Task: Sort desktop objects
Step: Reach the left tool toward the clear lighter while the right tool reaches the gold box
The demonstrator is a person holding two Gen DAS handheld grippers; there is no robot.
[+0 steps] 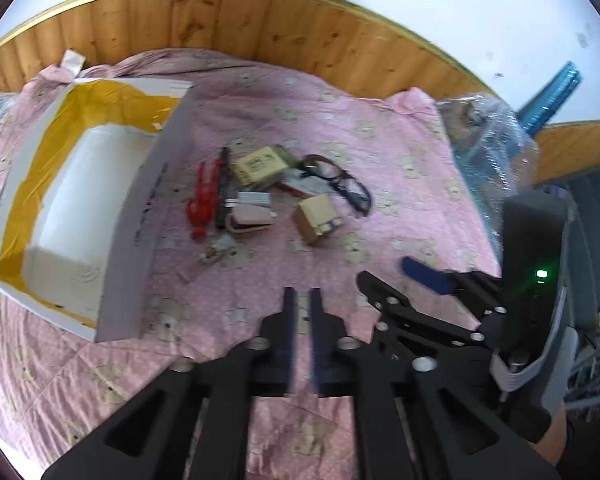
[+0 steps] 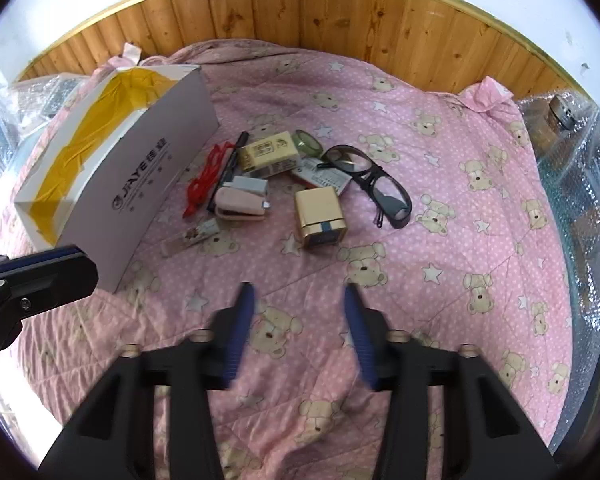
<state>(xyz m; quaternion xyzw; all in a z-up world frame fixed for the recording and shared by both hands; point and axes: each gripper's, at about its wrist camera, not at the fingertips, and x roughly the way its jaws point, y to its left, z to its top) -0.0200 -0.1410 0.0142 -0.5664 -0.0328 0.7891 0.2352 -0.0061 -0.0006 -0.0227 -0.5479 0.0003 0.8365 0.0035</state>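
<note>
nothing looks sorted yet: your white box (image 2: 148, 176) at the left of the frame appears empty, and the glasses (image 2: 370, 184), gold cube (image 2: 320, 216) and other clutter sit mid-frame on the pink quilt (image 2: 460, 280). your right gripper (image 2: 300, 300) gapes wide, holding nothing; your left gripper (image 1: 302, 304) is nearly closed, empty.

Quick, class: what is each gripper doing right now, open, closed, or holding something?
Left gripper: nearly closed, a narrow gap, holding nothing.
Right gripper: open wide, holding nothing.
</note>
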